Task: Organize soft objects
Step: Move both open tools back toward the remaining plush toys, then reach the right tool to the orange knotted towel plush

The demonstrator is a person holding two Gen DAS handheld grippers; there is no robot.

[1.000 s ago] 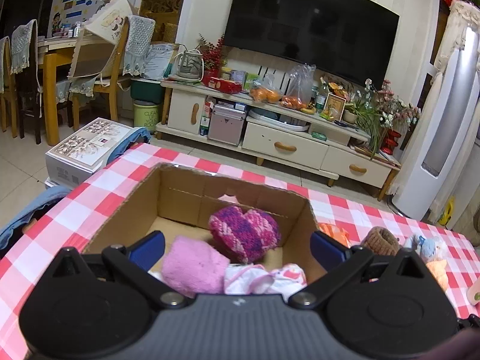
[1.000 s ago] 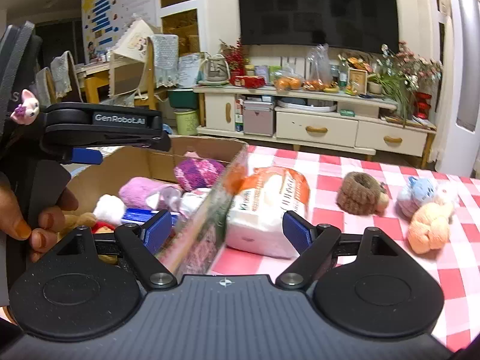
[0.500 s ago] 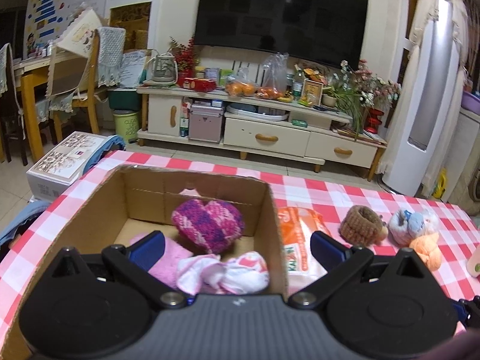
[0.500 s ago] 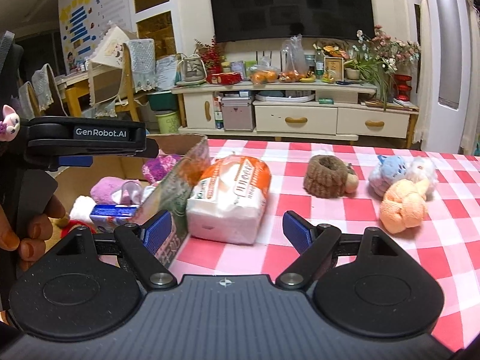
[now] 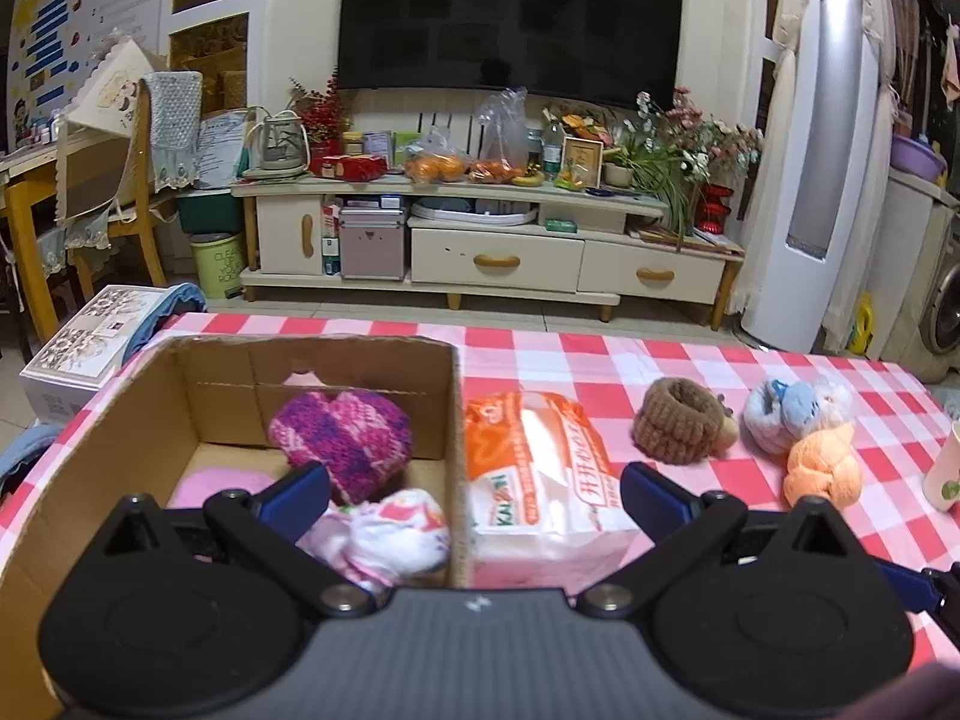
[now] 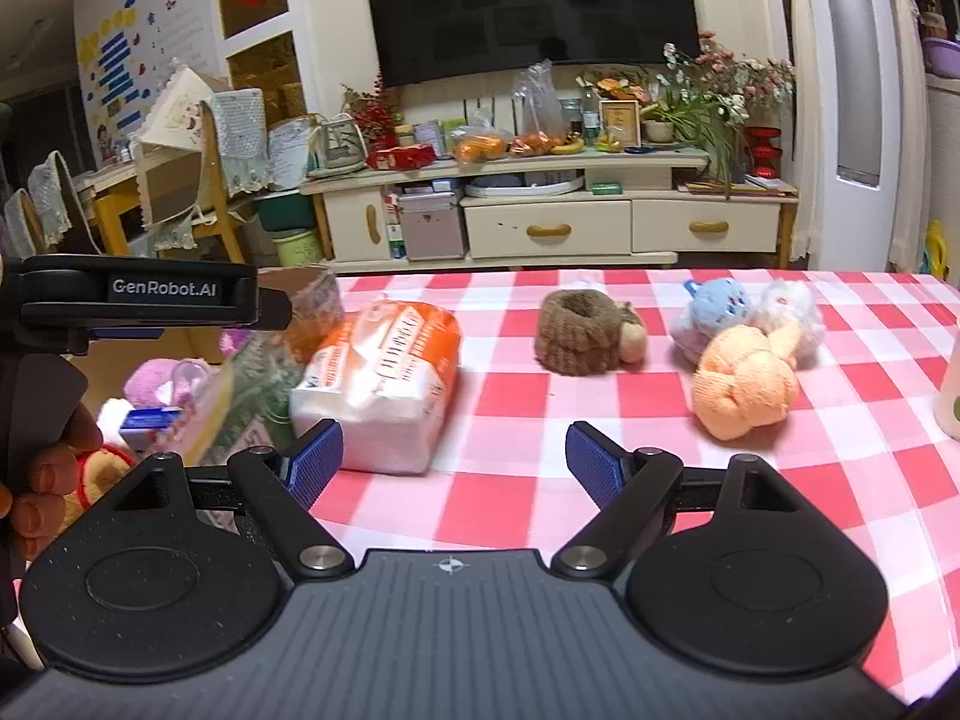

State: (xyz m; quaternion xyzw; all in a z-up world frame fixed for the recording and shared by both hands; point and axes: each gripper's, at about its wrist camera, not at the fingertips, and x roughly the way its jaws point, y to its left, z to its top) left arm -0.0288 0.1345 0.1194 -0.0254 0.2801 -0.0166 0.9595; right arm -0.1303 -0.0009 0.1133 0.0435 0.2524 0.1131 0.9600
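A cardboard box (image 5: 150, 408) on the checkered table holds a purple knitted heart (image 5: 342, 438), a pink cloth (image 5: 210, 483) and a white-pink bundle (image 5: 390, 534). An orange-white tissue pack (image 5: 540, 480) lies just right of the box; it also shows in the right wrist view (image 6: 384, 384). A brown knitted ring (image 6: 585, 333), a blue-white plush (image 6: 744, 312) and an orange knotted toy (image 6: 744, 390) lie further right. My left gripper (image 5: 474, 495) is open, straddling the box's right wall. My right gripper (image 6: 454, 465) is open and empty over the table.
A cup (image 6: 951, 384) stands at the table's right edge. A plush bear (image 6: 90, 474) and a small blue box (image 6: 150, 420) lie in the cardboard box. Beyond the table are a TV cabinet (image 5: 492, 240) and chairs (image 5: 114, 192).
Both grippers have swung to the right. The left one moved from over the box's middle to its right wall. The right one left the box edge and now faces the loose toys.
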